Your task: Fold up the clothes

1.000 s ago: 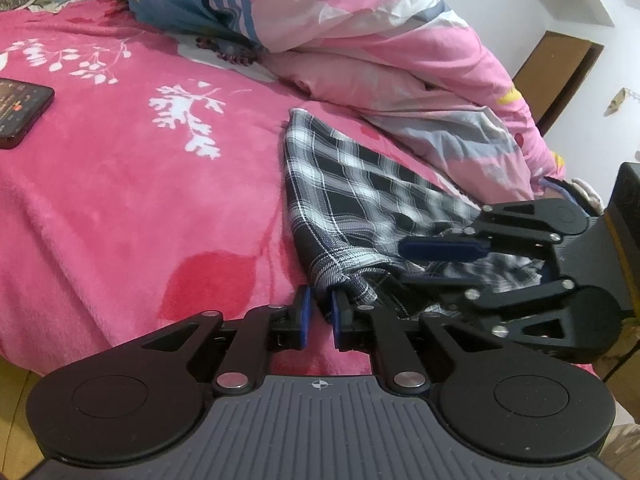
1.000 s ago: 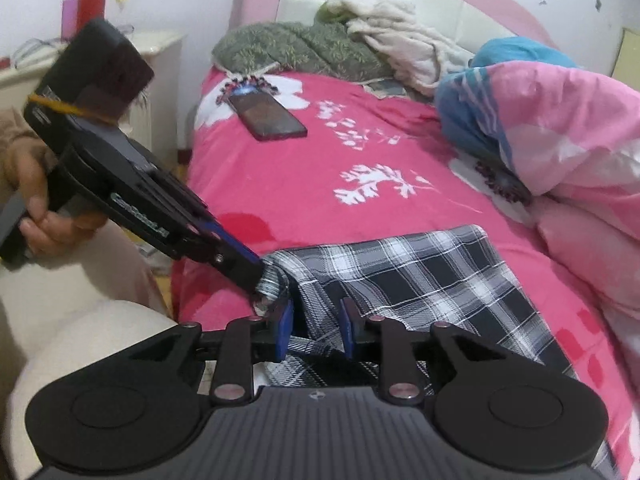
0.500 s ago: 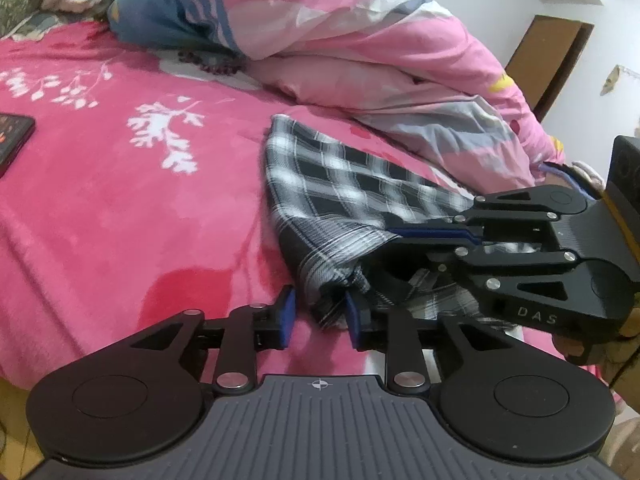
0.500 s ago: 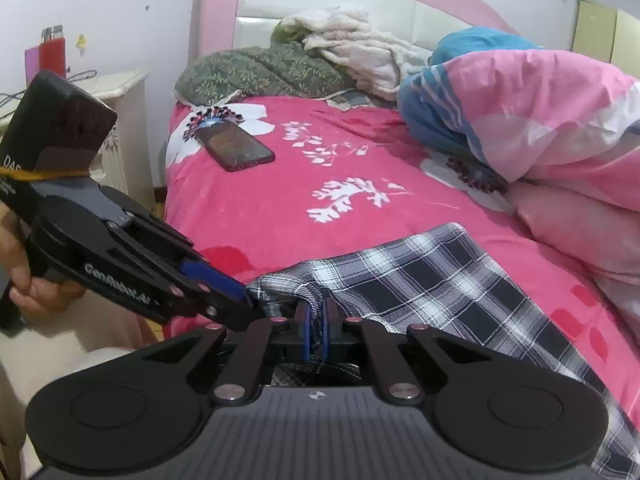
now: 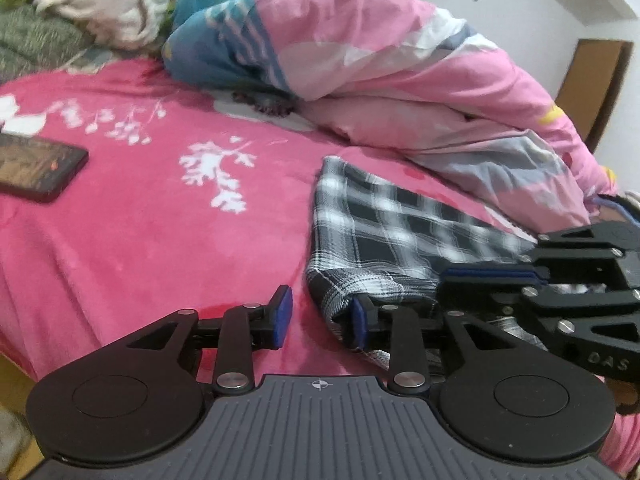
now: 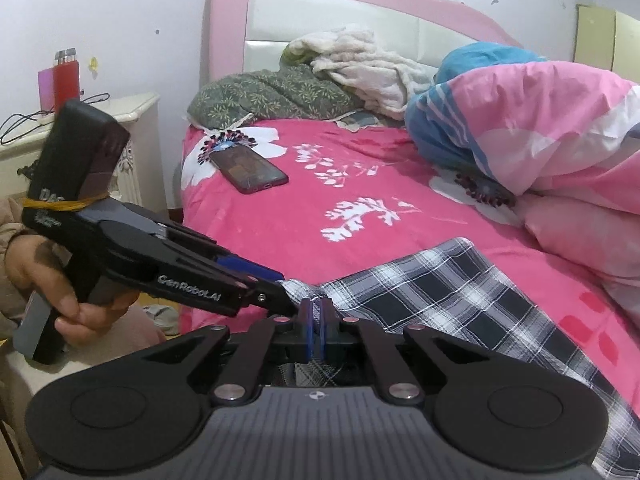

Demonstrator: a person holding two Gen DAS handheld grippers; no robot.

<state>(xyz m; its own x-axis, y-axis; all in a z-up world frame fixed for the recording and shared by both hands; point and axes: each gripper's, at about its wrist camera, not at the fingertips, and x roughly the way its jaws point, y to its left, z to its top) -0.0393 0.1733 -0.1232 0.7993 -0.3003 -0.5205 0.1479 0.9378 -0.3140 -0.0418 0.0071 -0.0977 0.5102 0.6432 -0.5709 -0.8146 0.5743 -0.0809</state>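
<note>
At the near edge of the bed point(image 6: 280, 232), the plaid garment point(image 5: 384, 232) lay bunched, its checked cloth spreading away toward the pink duvet point(image 5: 420, 80). A second before, the left hand-held gripper point(image 5: 320, 314) had been nipped on the garment's near corner and the right hand-held gripper point(image 6: 316, 330) had stood apart around the cloth. By this moment the roles had swapped. The right one had clenched onto the gathered hem, its blue pads pressed together with a sliver of fabric between them. The left one's jaws were opening, one pad off over the pink sheet and the other merely against the fold, so it had let go. I judged this a hand-over of the grip: the left was freed to seek another corner, and the fold proper was not yet made.

Beyond the garment, well away toward the headboard point(image 6: 340, 20), a phone point(image 6: 250, 172) lay on the sheet, clear of the work. The duvet heaped just beside the garment's far edge seemed the real obstacle, leaving little flat bed to spread the cloth. The two grippers also crowded each other at the same corner.
</note>
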